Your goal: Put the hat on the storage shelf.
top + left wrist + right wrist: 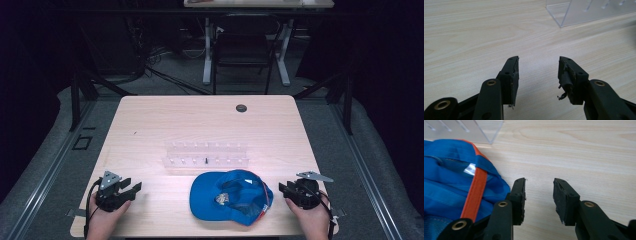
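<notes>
We see a big wooden desk (150, 120) with very little on it. Near the middle stands a clear rack (206, 155), long from left to right, with rows of small pegs.

Just in front of the rack, close to the near edge of the desk, lies a blue cap (231, 196). It lies upside down, so we look into its hollow inside, where a small pale tag shows. An orange band runs along its right side. We think the brim points toward the near left corner and the round back toward the far right, so its long line runs slanted across the desk. The shape is soft, so we are not fully sure.

Our left gripper (131, 189) sits near the near left corner, well apart from the cap. Its jaws are wide apart with only bare wood between them, as the left gripper view shows.

Our right gripper (286, 190) sits near the near right corner, just beside the cap. Its jaws are spread too and hold nothing. In the right gripper view the cap (454, 182) lies to the left of the jaws, not between them.

We judge the work has not begun. The cap lies untouched. Everything is left to do: reach in, grab the cap, and move it.
</notes>
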Action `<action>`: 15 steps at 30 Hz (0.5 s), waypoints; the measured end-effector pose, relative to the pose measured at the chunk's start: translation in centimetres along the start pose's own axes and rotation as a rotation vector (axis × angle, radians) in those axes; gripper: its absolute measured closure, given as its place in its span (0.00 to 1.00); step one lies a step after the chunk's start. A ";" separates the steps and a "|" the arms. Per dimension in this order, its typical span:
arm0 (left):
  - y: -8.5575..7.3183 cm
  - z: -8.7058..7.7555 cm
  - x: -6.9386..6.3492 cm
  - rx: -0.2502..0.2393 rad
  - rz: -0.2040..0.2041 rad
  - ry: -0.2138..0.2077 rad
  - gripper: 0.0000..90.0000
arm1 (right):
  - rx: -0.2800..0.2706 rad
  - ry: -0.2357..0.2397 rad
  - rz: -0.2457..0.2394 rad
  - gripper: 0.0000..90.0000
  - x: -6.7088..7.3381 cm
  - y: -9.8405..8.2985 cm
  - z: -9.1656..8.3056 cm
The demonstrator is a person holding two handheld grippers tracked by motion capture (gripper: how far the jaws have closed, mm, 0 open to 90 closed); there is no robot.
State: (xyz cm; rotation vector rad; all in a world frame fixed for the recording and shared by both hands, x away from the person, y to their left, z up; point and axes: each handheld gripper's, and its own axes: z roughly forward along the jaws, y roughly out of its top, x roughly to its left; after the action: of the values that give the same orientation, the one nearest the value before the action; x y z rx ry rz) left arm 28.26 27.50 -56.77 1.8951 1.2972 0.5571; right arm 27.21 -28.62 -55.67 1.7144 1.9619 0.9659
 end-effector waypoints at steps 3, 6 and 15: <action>0.1 0.0 -0.1 -0.001 0.007 0.001 0.58 | 0.001 -0.002 -0.001 0.66 0.0 0.1 -0.1; 0.1 0.0 -0.3 0.013 0.009 -0.019 0.59 | 0.017 -0.004 -0.010 0.63 0.3 0.2 -0.3; 0.1 -0.3 -0.6 0.028 0.018 -0.035 0.61 | 0.132 0.061 0.075 0.72 0.2 1.0 -1.0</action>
State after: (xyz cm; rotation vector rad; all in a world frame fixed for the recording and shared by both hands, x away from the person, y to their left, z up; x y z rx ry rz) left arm 27.87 27.01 -56.51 1.9328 1.2729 0.5143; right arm 27.22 -28.68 -54.21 1.8626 2.0545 0.9439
